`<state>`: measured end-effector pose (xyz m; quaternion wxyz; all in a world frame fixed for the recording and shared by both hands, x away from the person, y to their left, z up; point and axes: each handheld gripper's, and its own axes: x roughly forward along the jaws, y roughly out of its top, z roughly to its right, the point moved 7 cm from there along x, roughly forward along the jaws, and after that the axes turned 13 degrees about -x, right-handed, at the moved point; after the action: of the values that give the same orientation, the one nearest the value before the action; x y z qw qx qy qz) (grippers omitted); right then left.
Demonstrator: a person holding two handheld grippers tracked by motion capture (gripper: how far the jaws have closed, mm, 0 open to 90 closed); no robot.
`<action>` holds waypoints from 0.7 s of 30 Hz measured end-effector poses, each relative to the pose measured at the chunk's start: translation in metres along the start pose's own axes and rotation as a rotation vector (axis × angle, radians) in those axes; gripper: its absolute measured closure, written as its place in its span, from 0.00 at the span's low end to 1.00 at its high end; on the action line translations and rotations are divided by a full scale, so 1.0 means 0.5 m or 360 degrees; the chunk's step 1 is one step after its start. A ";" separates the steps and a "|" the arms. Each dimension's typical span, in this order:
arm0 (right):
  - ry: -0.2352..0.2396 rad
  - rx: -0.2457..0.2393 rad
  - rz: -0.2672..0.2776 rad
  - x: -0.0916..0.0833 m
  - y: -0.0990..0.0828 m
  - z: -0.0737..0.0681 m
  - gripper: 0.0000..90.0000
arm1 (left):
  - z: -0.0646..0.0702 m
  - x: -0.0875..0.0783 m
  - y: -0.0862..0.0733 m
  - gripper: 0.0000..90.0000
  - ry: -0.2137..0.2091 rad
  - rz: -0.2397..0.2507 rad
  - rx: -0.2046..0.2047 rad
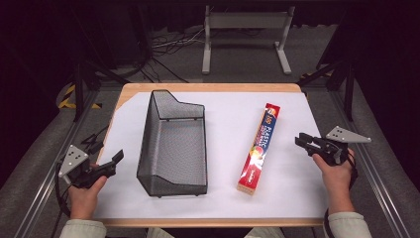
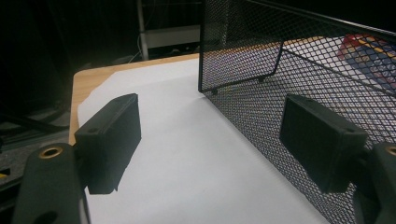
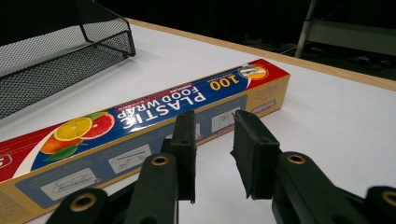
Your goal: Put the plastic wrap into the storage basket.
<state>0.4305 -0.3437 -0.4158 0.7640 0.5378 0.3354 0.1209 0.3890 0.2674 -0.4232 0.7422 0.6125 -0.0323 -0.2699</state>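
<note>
A black wire-mesh basket [image 1: 171, 163] stands empty on the left half of the table, long side running away from me. A long box of plastic food wrap [image 1: 260, 148] lies flat to its right, red end far. My left gripper [image 1: 118, 157] rests at the table's left edge beside the basket [image 2: 289, 70], its jaws wide open around bare white sheet [image 2: 210, 116]. My right gripper [image 1: 300, 141] hovers right of the box, pointing at it. In the right gripper view its jaws [image 3: 214, 121] stand a narrow gap apart, nothing between them, just short of the box [image 3: 140, 121].
A white sheet [image 1: 223, 198] covers the wooden table [image 1: 208, 87]. A grey metal stand [image 1: 245, 29] and cables lie on the floor beyond the far edge. Metal rails run along both sides of the table.
</note>
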 end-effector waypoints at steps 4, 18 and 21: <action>0.0007 0.0016 0.0011 -0.008 0.000 0.005 0.80 | 0.000 0.000 0.001 0.24 0.0009 0.0008 -0.0005; 0.0056 -0.0026 0.0065 -0.027 0.035 -0.014 0.88 | -0.001 -0.003 0.002 0.24 0.0006 0.0014 -0.0001; 0.0092 -0.0019 0.0015 -0.025 0.034 -0.020 0.97 | -0.001 -0.003 0.002 0.24 0.0011 0.0016 -0.0007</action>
<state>0.4176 -0.3364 -0.3977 0.7565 0.5311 0.3542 0.1420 0.3885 0.2685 -0.4219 0.7450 0.6116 -0.0321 -0.2642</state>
